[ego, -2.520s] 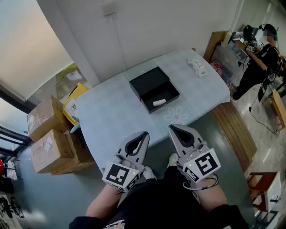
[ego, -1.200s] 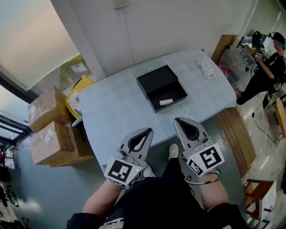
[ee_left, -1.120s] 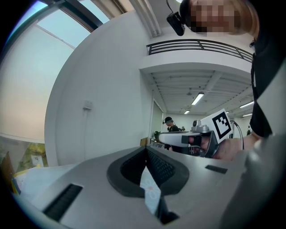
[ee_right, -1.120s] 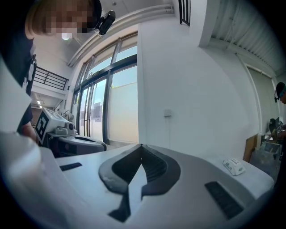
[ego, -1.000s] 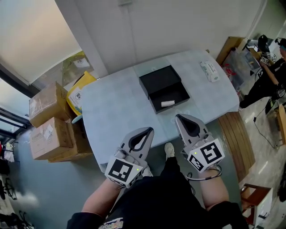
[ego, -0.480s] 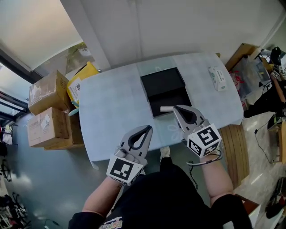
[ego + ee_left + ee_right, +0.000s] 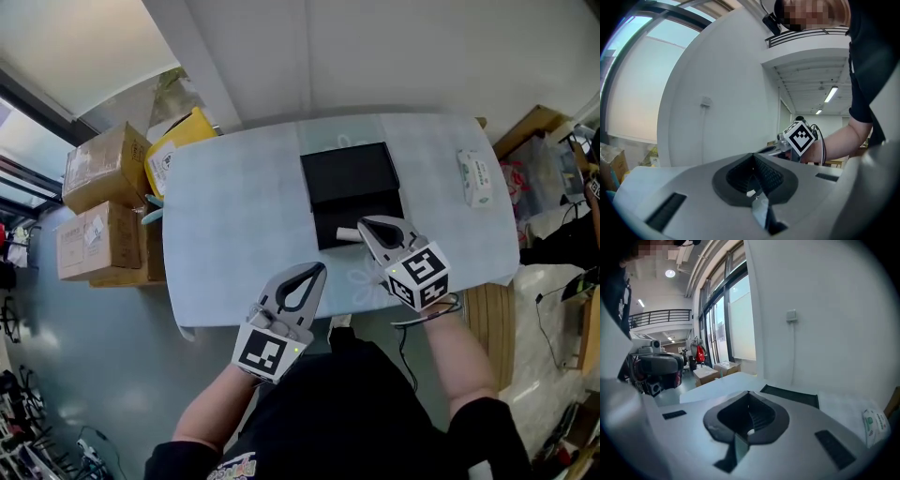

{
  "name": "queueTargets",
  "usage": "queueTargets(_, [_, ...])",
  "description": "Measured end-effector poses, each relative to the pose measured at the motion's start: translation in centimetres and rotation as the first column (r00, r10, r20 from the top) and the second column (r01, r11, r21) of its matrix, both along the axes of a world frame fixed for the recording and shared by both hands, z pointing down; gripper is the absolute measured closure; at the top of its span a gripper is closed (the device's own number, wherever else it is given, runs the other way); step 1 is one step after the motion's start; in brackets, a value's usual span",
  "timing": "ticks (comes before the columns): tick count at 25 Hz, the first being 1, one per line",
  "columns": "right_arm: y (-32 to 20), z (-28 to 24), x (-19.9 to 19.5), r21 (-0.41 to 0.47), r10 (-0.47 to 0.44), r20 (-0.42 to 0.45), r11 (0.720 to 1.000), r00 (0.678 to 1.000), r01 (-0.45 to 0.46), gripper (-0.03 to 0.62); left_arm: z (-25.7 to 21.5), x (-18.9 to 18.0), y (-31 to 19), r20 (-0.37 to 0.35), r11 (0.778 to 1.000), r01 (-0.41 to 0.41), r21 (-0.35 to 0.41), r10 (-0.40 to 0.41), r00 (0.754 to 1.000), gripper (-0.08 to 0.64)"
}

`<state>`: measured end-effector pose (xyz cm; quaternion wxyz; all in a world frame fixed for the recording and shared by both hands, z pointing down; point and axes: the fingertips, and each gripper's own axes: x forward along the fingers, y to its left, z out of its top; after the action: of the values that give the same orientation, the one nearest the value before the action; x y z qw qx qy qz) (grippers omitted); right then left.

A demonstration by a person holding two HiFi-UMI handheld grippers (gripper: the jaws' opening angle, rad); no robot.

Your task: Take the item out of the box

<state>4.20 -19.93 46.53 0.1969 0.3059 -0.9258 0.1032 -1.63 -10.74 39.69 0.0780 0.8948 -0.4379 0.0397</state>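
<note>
A black box (image 7: pixel 350 174) lies in the middle of the pale blue table (image 7: pixel 234 225), with its open tray (image 7: pixel 330 225) pulled toward me. A small white roll-shaped item (image 7: pixel 347 233) lies in that tray. My right gripper (image 7: pixel 363 224) hovers over the tray with its tip just right of the item, jaws shut and holding nothing. In the right gripper view only the box's far part (image 7: pixel 790 395) shows past the shut gripper (image 7: pixel 748 392). My left gripper (image 7: pixel 319 268) stays at the table's front edge, shut and holding nothing (image 7: pixel 752 154).
A white tissue pack (image 7: pixel 474 176) lies at the table's right end, also seen in the right gripper view (image 7: pixel 873 425). Cardboard boxes (image 7: pixel 94 246) and a yellow bag (image 7: pixel 178 141) stand on the floor to the left. A wooden bench (image 7: pixel 492 323) sits at the right.
My right gripper has moved forward from the table's front edge to over the box's open tray, beside the white item. The left gripper has barely moved. I have stepped closer to the table.
</note>
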Motion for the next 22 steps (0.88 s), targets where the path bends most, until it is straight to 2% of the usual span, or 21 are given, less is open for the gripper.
queueTargets(5, [-1.2, 3.5, 0.2, -0.059, -0.09, -0.057, 0.994, 0.994, 0.087, 0.583, 1.4, 1.1, -1.0, 0.015, 0.999, 0.038, 0.002, -0.038, 0.999, 0.558])
queueTargets(10, [-1.7, 6.8, 0.0, -0.129, -0.208, -0.113, 0.973, 0.972, 0.193, 0.583, 2.7, 2.0, -1.4, 0.018, 0.997, 0.08, -0.017, -0.08, 0.997, 0.558])
queueTargets(17, [-1.5, 11.2, -0.4, -0.236, -0.367, -0.193, 0.918, 0.91, 0.32, 0.574, 4.3, 2.7, -1.2, 0.033, 0.993, 0.113, -0.037, -0.112, 0.993, 0.558])
queueTargets(22, [-1.4, 14.1, -0.4, -0.301, -0.451, -0.258, 0.878, 0.855, 0.372, 0.523, 5.5, 2.7, -0.9, 0.044, 0.99, 0.125, -0.057, -0.123, 0.991, 0.558])
